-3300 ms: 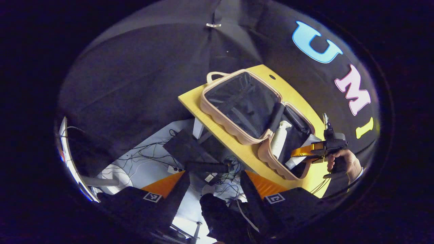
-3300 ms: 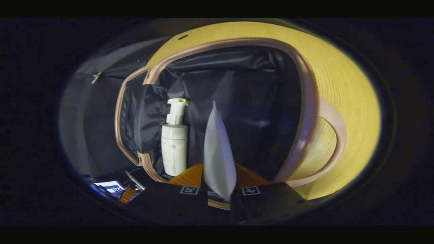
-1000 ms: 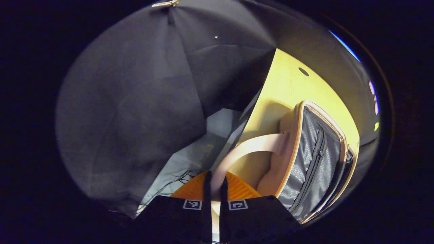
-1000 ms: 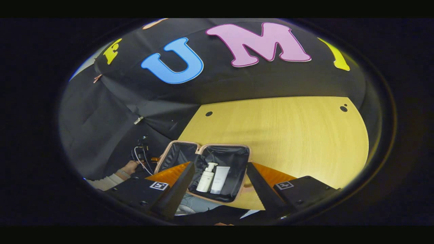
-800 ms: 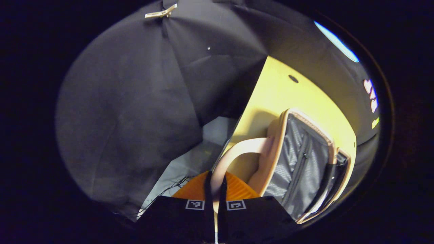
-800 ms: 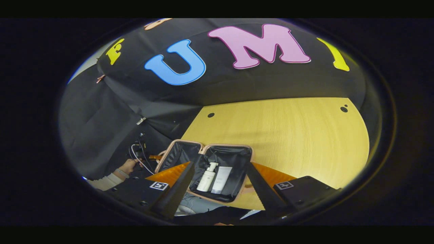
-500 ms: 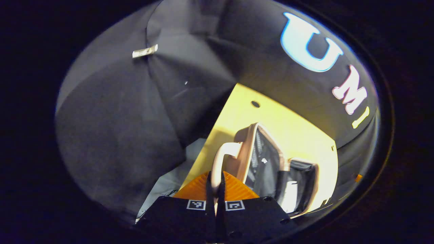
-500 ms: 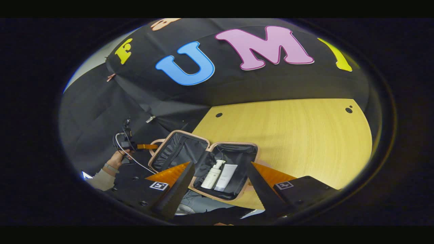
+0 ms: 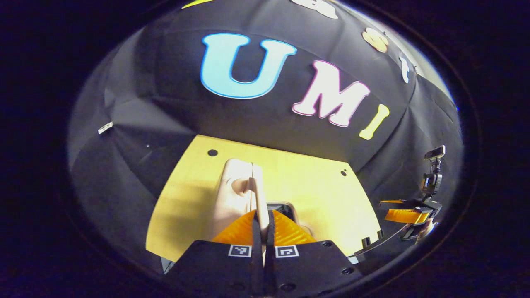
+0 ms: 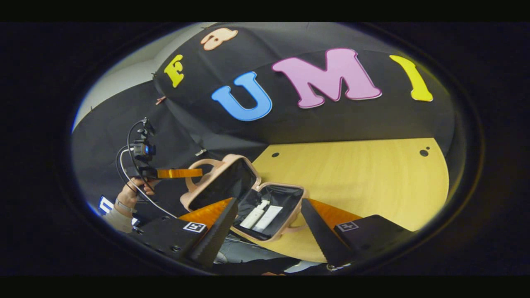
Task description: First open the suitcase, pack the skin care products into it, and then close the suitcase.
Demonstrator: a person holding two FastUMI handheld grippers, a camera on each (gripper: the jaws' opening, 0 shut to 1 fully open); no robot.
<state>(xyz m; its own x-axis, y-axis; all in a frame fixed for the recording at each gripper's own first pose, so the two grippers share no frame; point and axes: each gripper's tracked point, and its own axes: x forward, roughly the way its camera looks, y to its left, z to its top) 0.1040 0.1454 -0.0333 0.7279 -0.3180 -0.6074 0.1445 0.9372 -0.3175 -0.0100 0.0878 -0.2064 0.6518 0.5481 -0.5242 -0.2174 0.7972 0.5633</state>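
Observation:
The pink suitcase [image 10: 248,167] lies on the yellow table [image 10: 364,178] with its lid [image 10: 219,179] swung about halfway up over the base. Inside the dark-lined base lie a white pump bottle [image 10: 254,215] and a white tube [image 10: 270,217], side by side. My left gripper [image 10: 194,172] is shut on the lid's handle [image 10: 198,162], which a hand holds up at the left. In the left gripper view, my left gripper [image 9: 263,221] pinches that handle [image 9: 259,198] edge-on, with the lid's pink shell [image 9: 232,194] behind it. My right gripper [image 10: 268,203] stands open above the suitcase's near edge, holding nothing.
The table [image 9: 314,182] stretches bare to the right of the suitcase, with small round holes near its far corners. A person's hand [image 10: 126,196] with a cable sits at the left. The right gripper [image 9: 403,215] also shows off the table's right edge.
My left gripper, shut on the handle, has swung the lid up from lying flat to about half closed. My right gripper let go of the tube earlier and has pulled back, open.

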